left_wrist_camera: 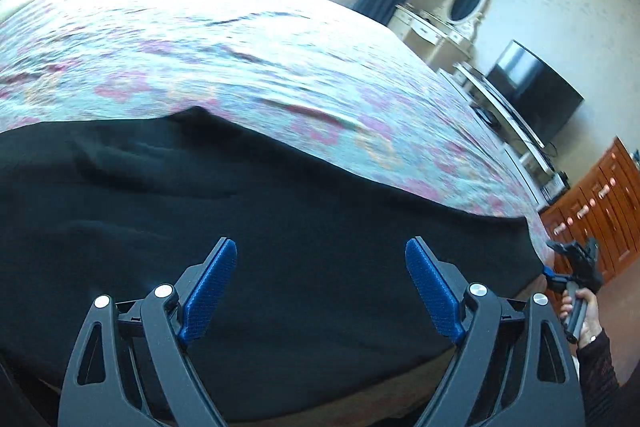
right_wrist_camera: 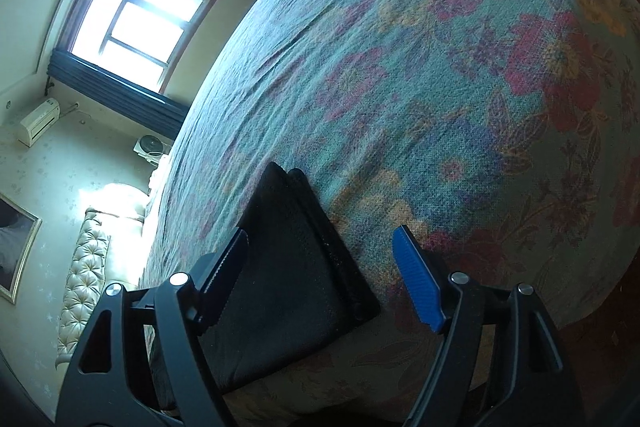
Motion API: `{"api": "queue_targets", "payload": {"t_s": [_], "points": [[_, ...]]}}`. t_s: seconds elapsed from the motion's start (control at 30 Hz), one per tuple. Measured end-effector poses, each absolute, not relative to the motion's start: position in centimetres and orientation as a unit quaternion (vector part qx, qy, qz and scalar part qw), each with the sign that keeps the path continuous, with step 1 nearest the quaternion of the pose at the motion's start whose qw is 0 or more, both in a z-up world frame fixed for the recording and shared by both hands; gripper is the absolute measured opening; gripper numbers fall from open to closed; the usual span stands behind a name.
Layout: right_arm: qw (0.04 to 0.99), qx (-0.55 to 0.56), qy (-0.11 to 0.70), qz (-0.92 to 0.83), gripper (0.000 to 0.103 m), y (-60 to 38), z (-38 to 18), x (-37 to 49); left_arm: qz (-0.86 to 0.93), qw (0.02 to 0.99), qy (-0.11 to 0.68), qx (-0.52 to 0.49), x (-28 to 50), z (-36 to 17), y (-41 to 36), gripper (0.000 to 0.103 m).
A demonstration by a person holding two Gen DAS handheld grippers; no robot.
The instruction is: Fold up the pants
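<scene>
Both tongs stand apart, gripping nothing: left gripper [left_wrist_camera: 321,253] hovers over the black pants [left_wrist_camera: 248,227], right gripper [right_wrist_camera: 320,241] over their stacked end [right_wrist_camera: 292,247] on the bed [right_wrist_camera: 440,67]. Pinch every layer at once. Long axis runs nine to three in the left view, that end toward three.

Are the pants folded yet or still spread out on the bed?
Folded at least at the end: the pants show stacked layered edges there, lying on the bedspread. How many folds, cannot tell.
</scene>
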State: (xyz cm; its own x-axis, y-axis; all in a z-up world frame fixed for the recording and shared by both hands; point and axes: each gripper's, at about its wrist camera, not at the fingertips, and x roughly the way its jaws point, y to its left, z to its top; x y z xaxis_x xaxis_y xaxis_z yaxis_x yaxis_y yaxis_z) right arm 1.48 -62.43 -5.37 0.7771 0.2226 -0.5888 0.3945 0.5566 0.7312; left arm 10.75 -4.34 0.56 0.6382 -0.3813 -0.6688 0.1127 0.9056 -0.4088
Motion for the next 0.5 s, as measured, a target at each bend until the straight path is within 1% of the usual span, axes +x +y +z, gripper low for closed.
{"api": "queue_targets", "payload": {"t_s": [0.13, 0.27, 0.33, 0.4, 0.5], "points": [[0.804, 0.479, 0.352, -0.026, 0.076, -63.0, -6.7, 2.1, -0.078, 0.895, 0.395, -0.193, 12.0, -0.5, 2.4, 0.085], [0.774, 0.54, 0.329, 0.015, 0.076, -63.6, -8.3, 1.5, -0.075, 0.881, 0.397, -0.246, 12.2, -2.1, 7.1, 0.085], [0.758, 0.559, 0.331, 0.05, 0.076, -63.2, -9.0, 1.2, -0.097, 0.877, 0.39, -0.264, 12.0, -2.6, 8.1, 0.085], [0.748, 0.564, 0.339, 0.084, 0.076, -62.5, -9.5, 1.3, -0.102, 0.88, 0.386, -0.256, 12.0, -2.7, 8.0, 0.085], [0.733, 0.587, 0.327, 0.103, 0.076, -62.4, -10.1, 1.0, -0.099, 0.886, 0.387, -0.237, 12.0, -3.0, 7.4, 0.088]]}}
